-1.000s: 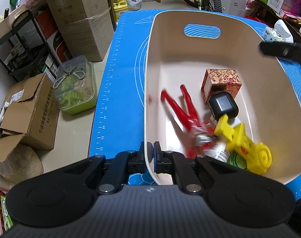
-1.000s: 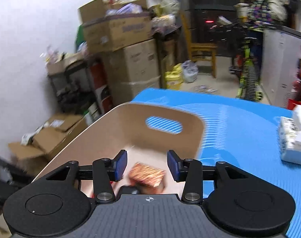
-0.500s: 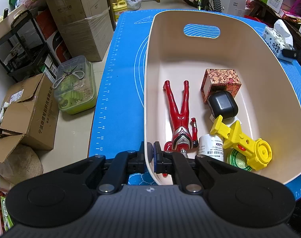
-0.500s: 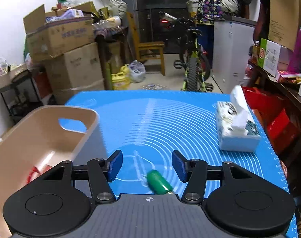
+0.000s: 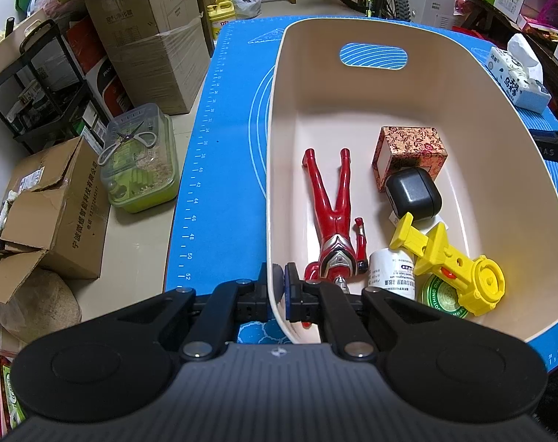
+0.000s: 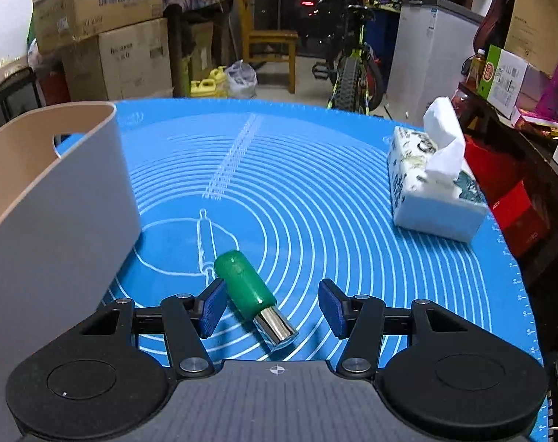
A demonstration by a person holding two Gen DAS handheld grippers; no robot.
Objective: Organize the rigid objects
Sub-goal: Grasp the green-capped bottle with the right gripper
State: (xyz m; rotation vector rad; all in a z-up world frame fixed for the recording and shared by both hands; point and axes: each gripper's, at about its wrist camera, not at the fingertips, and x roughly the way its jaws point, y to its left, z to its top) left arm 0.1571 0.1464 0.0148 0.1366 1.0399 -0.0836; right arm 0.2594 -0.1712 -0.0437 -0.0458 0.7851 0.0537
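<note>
Two grippers: left gripper (image 5: 279,287) fingers pinch the bin (image 5: 481,118) wall; right gripper (image 6: 273,307) fingers wide around the green cylinder (image 6: 247,283).

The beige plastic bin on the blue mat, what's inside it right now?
Inside the beige plastic bin: a red toy figure, patterned cardboard box, black rounded case, yellow plastic toy and white bottle. A green round tin lies partly hidden beneath the yellow toy.

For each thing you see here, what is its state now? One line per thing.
Left gripper: shut on the bin wall.
Right gripper: open, around the green cylinder.
Green cylinder: lying on the mat, not gripped.
Bin: upright, partly filled.
Red figure: lying in the bin.
Tissue box: open, a tissue sticking out.
</note>
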